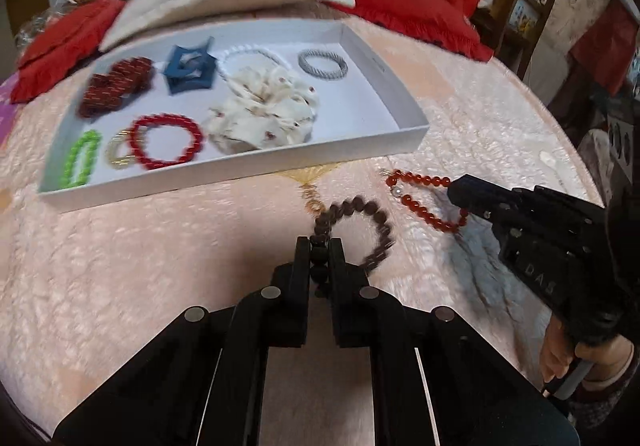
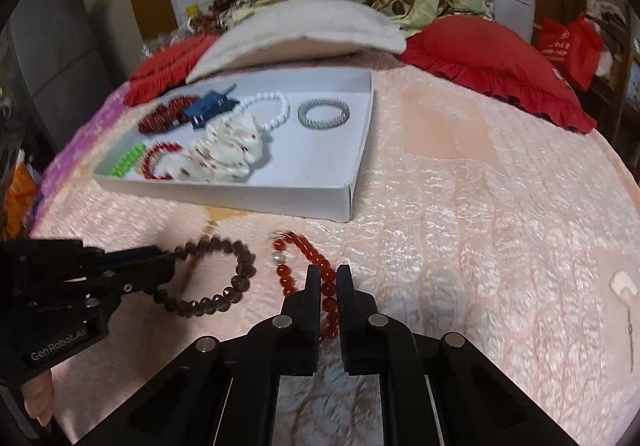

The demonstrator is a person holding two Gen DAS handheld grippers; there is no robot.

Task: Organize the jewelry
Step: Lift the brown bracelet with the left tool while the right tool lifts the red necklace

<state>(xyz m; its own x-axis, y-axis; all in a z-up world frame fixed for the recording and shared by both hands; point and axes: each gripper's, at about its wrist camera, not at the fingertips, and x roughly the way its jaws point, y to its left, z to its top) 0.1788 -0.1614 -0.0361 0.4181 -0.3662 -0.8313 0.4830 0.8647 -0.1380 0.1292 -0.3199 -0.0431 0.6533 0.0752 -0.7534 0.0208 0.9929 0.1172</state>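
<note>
My left gripper (image 1: 320, 246) is shut on a brown bead bracelet (image 1: 376, 212), which hangs from its tips just above the pink bedspread; the bracelet also shows in the right wrist view (image 2: 240, 266). My right gripper (image 2: 329, 272) is shut on a red bead bracelet (image 2: 308, 250), also seen in the left wrist view (image 1: 424, 180). Just beyond both stands a white tray (image 1: 240, 176) holding a red bracelet (image 1: 166, 142), a green bracelet (image 1: 80, 158), a cream scrunchie (image 1: 268, 114), a blue clip (image 1: 192, 68), a white bead bracelet (image 1: 256, 54) and a silver bracelet (image 1: 323, 64).
The pink quilted bedspread (image 2: 480, 206) spreads to the right of the tray. Red cushions (image 2: 492, 58) and a cream pillow (image 2: 304, 34) lie behind the tray. A small white tag (image 2: 622, 284) lies at the far right.
</note>
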